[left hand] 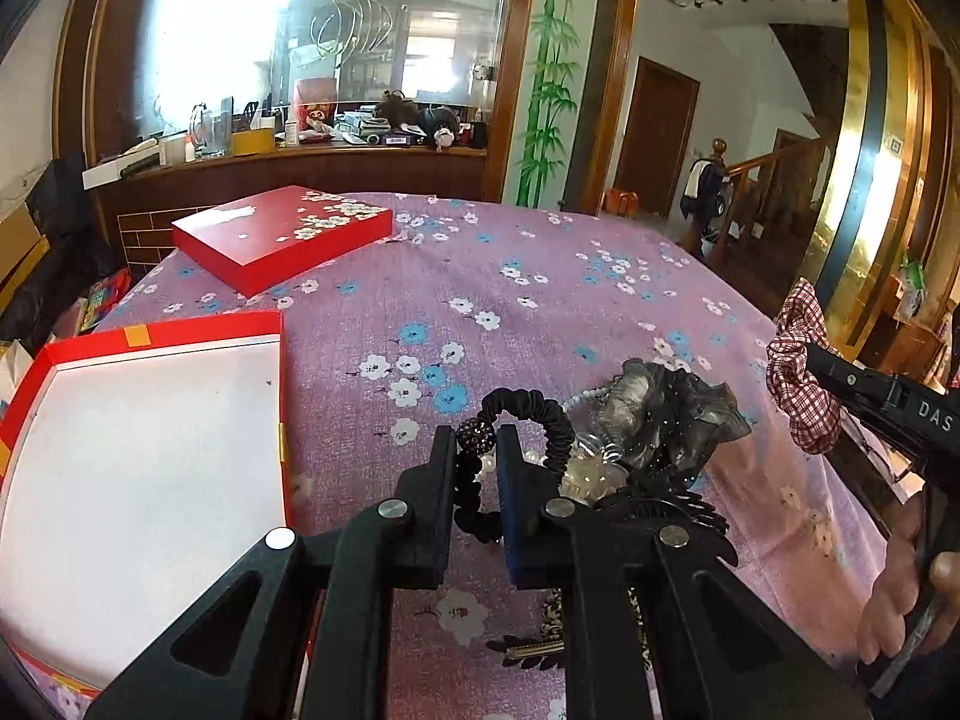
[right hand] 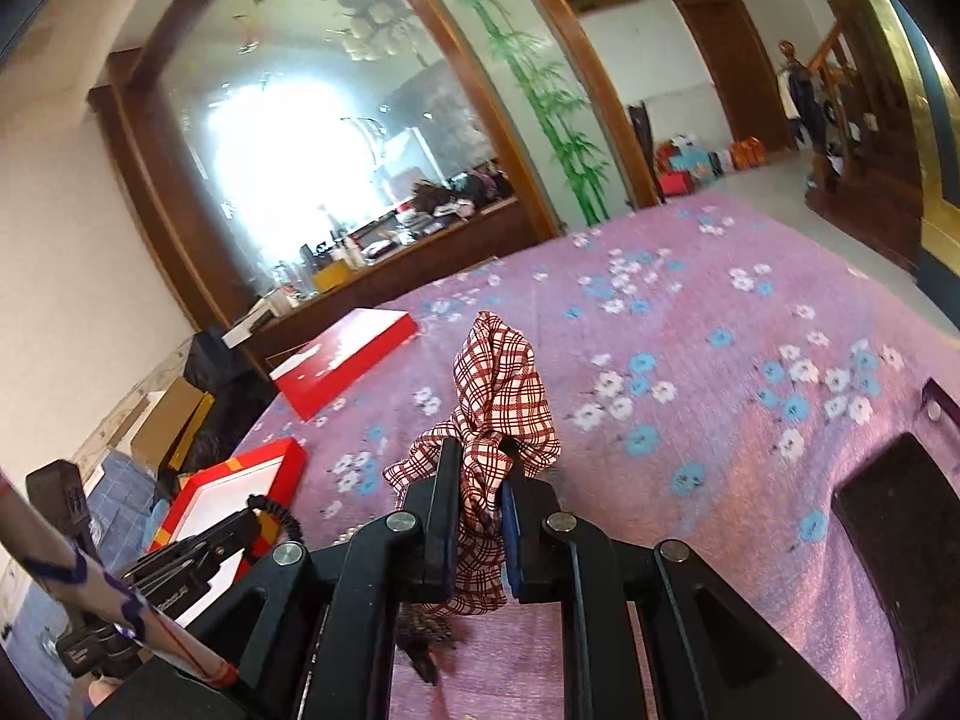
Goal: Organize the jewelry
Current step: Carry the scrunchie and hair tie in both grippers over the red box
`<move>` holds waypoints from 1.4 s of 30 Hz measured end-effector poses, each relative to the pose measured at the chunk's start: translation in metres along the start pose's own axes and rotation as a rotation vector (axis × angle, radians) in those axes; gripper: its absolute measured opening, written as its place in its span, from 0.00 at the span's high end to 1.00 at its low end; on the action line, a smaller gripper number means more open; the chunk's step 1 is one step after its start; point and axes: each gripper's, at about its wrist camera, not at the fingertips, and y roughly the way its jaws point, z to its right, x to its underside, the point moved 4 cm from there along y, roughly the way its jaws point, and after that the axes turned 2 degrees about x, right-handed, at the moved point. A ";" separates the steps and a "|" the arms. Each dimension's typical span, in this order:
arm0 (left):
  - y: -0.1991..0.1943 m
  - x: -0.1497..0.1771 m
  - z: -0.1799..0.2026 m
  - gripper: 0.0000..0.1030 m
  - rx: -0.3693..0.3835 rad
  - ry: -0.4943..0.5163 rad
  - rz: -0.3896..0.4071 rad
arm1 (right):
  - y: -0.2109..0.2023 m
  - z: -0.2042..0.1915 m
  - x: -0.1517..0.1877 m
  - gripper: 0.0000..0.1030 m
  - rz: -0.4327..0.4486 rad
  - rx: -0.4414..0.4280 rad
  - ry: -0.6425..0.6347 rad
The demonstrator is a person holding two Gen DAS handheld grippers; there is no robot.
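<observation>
My left gripper (left hand: 476,444) is shut on a black scrunchie (left hand: 534,414) with a beaded ball, just above the pile of hair accessories (left hand: 654,426) on the purple floral cloth. My right gripper (right hand: 477,462) is shut on a red-and-white plaid scrunchie (right hand: 501,387) and holds it up over the cloth; it also shows in the left wrist view (left hand: 801,372) at the right. The open red box (left hand: 144,438) with a white inside lies left of my left gripper; it also shows in the right wrist view (right hand: 234,492).
The red box lid (left hand: 282,234) with white blossoms lies at the far left of the table. A dark feathered clip (left hand: 660,504) and pearl beads (left hand: 585,399) lie in the pile. A black object (right hand: 894,516) lies at the right on the cloth. A wooden counter stands behind.
</observation>
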 end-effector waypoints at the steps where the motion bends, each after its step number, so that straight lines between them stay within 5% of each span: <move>1: 0.001 0.001 -0.001 0.88 -0.004 0.004 -0.002 | 0.000 -0.003 0.001 0.88 0.000 -0.005 -0.010; 11: 0.001 0.004 -0.002 0.88 -0.012 0.022 -0.006 | 0.008 -0.020 0.008 0.88 -0.028 0.003 -0.100; 28: -0.036 -0.019 -0.019 0.88 -0.017 -0.002 0.031 | 0.021 -0.030 0.013 0.88 -0.103 -0.007 -0.079; 37: -0.053 -0.055 -0.110 0.88 -0.147 -0.082 0.037 | 0.034 -0.148 0.008 0.87 -0.187 -0.105 -0.238; 42: -0.036 -0.060 -0.186 0.88 -0.227 -0.162 -0.050 | 0.070 -0.209 0.008 0.87 -0.275 -0.167 -0.284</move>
